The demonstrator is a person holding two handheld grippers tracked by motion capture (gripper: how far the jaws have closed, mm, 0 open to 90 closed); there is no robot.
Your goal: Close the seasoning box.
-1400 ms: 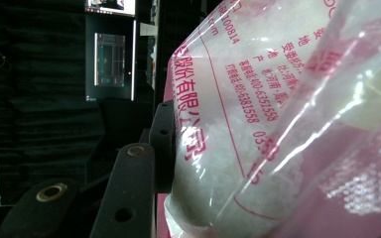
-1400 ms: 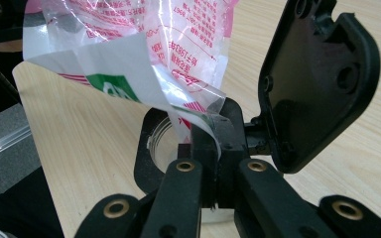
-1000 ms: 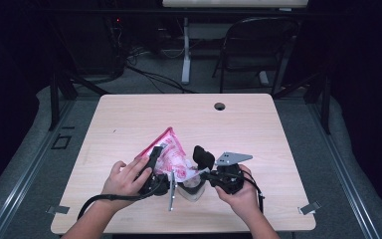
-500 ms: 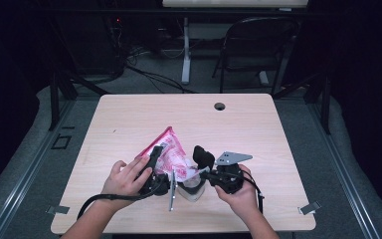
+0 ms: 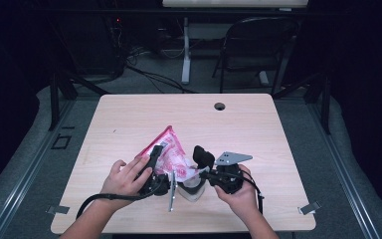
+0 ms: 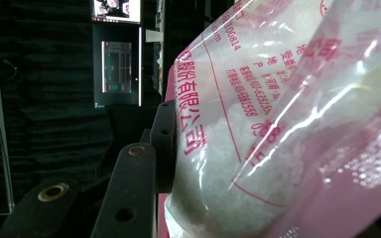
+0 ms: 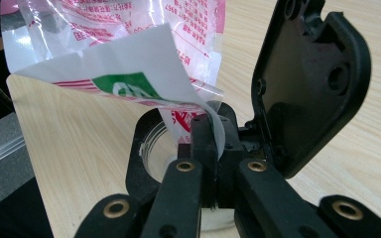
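Note:
A clear plastic bag point(image 5: 171, 152) with pink-red print holds white grains point(image 6: 238, 163) and hangs tilted above the front of the wooden table point(image 5: 248, 129). My left gripper point(image 5: 157, 157) is shut on the bag's side; one black finger point(image 6: 164, 141) presses into the plastic. My right gripper point(image 7: 211, 136) is shut on the bag's lower corner point(image 7: 198, 106), also seen in the high view point(image 5: 201, 174). Under that corner stands a clear container point(image 5: 191, 191) with a black rim point(image 7: 139, 148). Its black flip lid point(image 7: 307, 84) stands open beside my jaws.
A round cable hole point(image 5: 220, 106) sits near the table's far edge. A folding chair point(image 5: 258, 45) and a desk leg point(image 5: 185, 55) stand behind the table. Metal clips point(image 5: 308, 208) mark the front corners. A lit monitor point(image 6: 121, 74) hangs off to the side.

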